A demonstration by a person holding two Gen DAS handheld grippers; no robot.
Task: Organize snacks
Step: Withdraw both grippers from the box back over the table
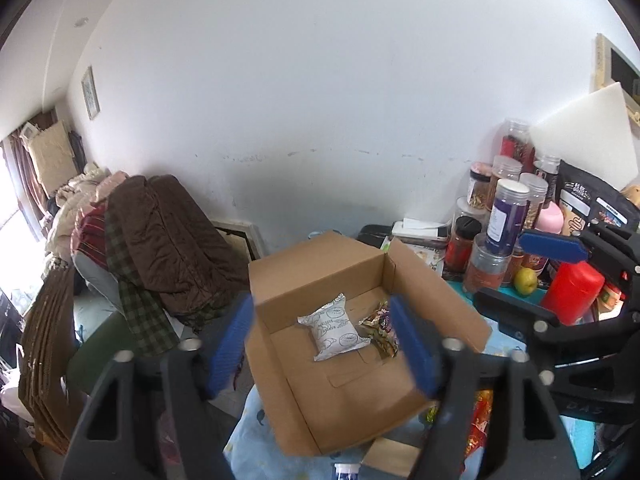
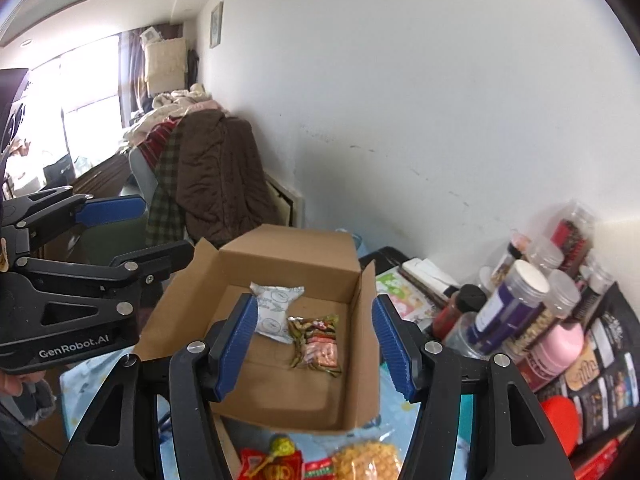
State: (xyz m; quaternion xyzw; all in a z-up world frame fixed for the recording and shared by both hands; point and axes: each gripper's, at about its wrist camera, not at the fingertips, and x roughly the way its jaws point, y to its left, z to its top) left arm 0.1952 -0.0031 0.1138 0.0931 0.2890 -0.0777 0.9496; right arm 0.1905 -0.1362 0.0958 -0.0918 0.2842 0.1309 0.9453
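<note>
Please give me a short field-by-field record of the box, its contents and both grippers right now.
box: open cardboard box on the table
in box: white packet and brown snack bag, side by side on the floor of the box
outside box: snack packets on the table in front of it
right of box: jars
left gripper: open, nothing between its fingers
right gripper: open, nothing between its fingers

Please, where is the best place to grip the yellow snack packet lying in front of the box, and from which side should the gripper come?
Probably from above, by the edge of the yellow snack packet nearest the cardboard box: it lies flat on the table, and that edge is free. The right gripper is open and empty.
</note>
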